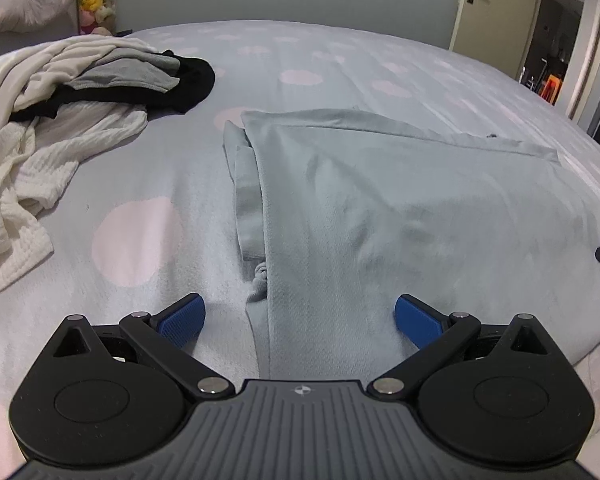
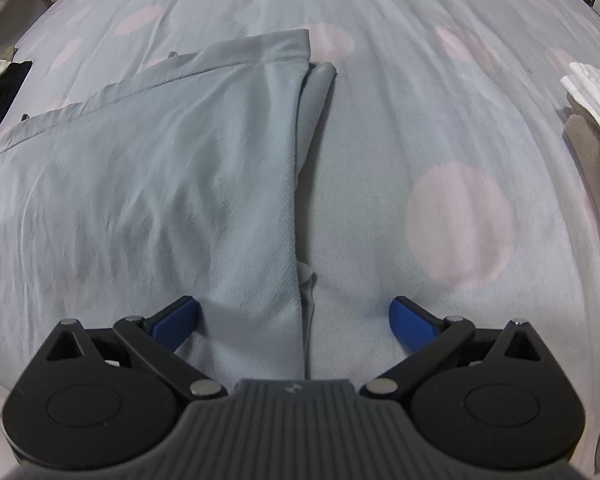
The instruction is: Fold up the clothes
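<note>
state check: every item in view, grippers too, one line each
left gripper: jaws open, nothing between pads
right gripper: jaws open, straddling the garment's edge
light blue garment: folded over, lying flat on bed
pile of white, grey, black clothes: crumpled, unfolded
door: open

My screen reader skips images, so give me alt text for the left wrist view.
The open left gripper hovers over the left edge of a pale grey-blue folded garment lying on a light blue bedspread with pink dots. A heap of white, grey and black clothes lies at the far left.
</note>
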`<state>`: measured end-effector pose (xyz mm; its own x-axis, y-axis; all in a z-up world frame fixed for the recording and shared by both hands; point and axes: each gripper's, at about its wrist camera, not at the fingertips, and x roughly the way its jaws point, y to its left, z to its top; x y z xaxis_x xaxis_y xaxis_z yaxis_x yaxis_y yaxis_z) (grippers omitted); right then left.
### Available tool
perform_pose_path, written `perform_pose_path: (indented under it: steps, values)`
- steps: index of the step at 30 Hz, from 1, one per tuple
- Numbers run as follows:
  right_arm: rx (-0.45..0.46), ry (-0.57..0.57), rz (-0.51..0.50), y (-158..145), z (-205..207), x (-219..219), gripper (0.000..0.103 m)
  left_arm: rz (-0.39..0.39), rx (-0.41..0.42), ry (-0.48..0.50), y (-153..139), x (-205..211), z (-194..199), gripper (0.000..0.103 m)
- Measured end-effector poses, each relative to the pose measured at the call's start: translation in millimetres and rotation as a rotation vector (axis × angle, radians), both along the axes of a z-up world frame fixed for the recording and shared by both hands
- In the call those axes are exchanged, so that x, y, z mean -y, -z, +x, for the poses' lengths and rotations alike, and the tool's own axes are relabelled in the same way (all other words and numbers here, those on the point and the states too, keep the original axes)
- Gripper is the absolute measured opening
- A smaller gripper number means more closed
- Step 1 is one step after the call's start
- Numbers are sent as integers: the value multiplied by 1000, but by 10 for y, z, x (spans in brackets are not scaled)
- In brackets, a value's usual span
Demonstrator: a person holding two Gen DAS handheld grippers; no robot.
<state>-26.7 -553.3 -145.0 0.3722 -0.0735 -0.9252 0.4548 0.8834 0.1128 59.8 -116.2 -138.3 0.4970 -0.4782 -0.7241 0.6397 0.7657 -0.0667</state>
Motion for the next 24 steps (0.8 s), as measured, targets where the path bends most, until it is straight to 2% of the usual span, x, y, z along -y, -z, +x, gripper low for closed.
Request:
perform_pose_path:
  steps: [5, 8, 10, 17, 21, 24]
  values:
    - [49, 25, -3, -104, -39, 10, 102, -36, 13, -5, -69, -60, 4, 100]
    - [170, 33, -12, -288, -109, 30, 102, -112, -17, -16, -150, -125, 75, 100]
    - [229, 15, -10, -394, -114, 47, 102, -133, -21, -18, -207, -126, 122, 100]
    - [377, -42, -23, -554, -31, 53, 102, -105, 82, 63, -440, 80, 254, 101]
    - [488, 17, -53, -513, -85, 93, 102, -99, 139, 38, -504, 205, 412, 101]
    - [465, 29, -77, -483, -69, 131, 102, -96, 152, 23, -497, 276, 516, 101]
